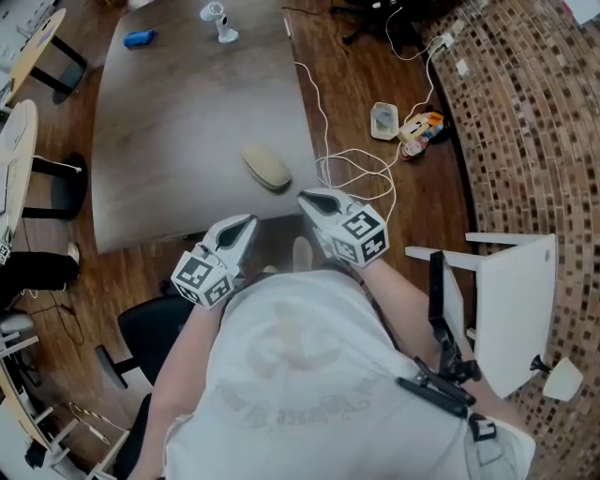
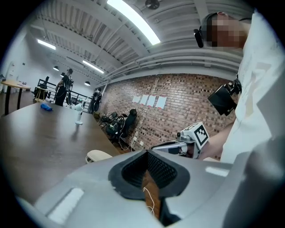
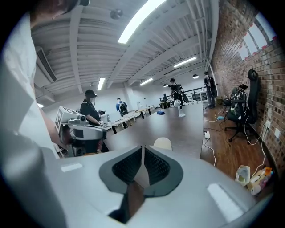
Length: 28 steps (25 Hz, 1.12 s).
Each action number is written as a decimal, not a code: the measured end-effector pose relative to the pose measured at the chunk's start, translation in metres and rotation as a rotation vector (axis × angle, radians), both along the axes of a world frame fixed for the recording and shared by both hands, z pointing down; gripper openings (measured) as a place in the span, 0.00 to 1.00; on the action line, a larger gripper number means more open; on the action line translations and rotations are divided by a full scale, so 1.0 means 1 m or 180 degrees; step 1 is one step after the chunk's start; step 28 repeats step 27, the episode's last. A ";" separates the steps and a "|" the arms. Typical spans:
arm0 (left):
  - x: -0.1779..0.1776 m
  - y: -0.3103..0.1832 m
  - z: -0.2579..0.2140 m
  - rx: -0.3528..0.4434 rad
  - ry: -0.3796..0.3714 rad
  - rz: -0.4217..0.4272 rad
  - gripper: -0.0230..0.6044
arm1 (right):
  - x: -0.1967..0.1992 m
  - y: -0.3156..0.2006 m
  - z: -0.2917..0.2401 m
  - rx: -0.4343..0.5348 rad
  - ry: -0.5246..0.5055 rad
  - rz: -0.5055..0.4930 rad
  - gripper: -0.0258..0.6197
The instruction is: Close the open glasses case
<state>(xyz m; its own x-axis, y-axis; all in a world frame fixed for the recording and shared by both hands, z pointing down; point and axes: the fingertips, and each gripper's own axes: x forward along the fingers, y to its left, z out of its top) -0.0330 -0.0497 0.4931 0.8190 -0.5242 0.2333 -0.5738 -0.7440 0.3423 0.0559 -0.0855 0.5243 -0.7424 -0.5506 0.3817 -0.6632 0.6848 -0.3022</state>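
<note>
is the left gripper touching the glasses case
Apart. The head view shows a strip of bare table between the left gripper, held near the table's edge, and the glasses case.

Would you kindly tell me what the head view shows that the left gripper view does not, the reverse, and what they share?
Only the head view: the white chair and the plastic container on the floor. Only the left gripper view: the ceiling lights, the paper sheets on the brick wall and a distant person. Both: the table, the beige glasses case lying on it, the blue object, the white stand and the right gripper.
</note>
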 end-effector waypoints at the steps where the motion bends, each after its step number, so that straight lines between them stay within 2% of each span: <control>1: 0.002 0.008 0.000 -0.0004 0.0001 0.0040 0.05 | 0.003 0.011 -0.003 -0.0016 -0.0042 0.0043 0.08; 11: -0.018 0.027 -0.008 0.0040 0.0075 0.0195 0.05 | -0.005 0.043 -0.017 0.0068 -0.0154 0.0367 0.05; 23: -0.018 0.046 -0.007 0.0063 0.0066 0.0262 0.05 | -0.017 0.063 -0.023 0.0178 -0.0083 0.0272 0.05; 28: -0.040 0.043 -0.006 0.0103 0.0013 0.0170 0.05 | -0.042 0.057 -0.022 0.0254 -0.0108 0.0142 0.05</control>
